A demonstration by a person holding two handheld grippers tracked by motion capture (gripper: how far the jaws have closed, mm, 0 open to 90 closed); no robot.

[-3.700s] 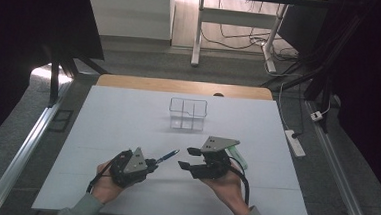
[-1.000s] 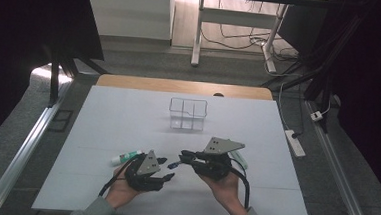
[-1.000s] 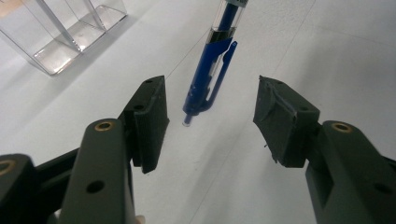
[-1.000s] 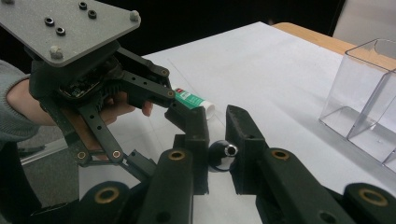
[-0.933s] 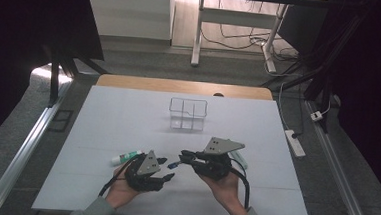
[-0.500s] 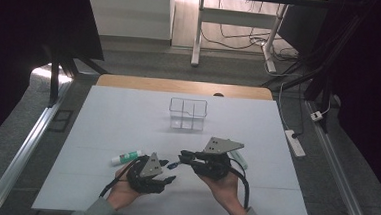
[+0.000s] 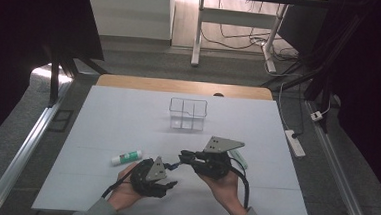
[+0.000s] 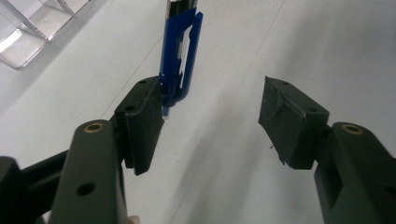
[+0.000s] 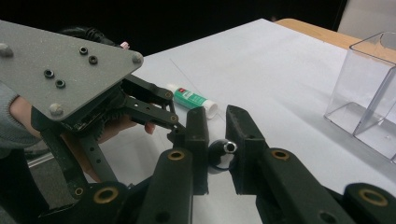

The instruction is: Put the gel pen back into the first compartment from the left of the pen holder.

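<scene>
At the near edge of the table [image 7: 102, 117] we hold both grippers close together, and the blue pen [image 8: 180, 51] spans the gap between them. Our left gripper [image 7: 166, 185] sits nearest, and its jaws have just been opening: in the left gripper view they stand well apart, the pen's clip end resting against the inner face of one pad while the other pad is clear of it, so nothing is clamped there. The right gripper [image 9: 218, 140], just beyond and to the right, is closed on the pen's other end; in the right gripper view we look straight down the barrel, its round end pinched between the two pads.

So the pen's long axis runs from the right gripper's jaws leftward and slightly nearer, towards the left gripper. We judge that the handover is done and the right hand now carries the pen alone.

Left of the hands the glue stick [image 7: 126, 157] lies flat on the table. Farther off, near the table's far middle, stands the clear divided box [image 7: 188, 113], well apart from the pen and straight ahead.
</scene>
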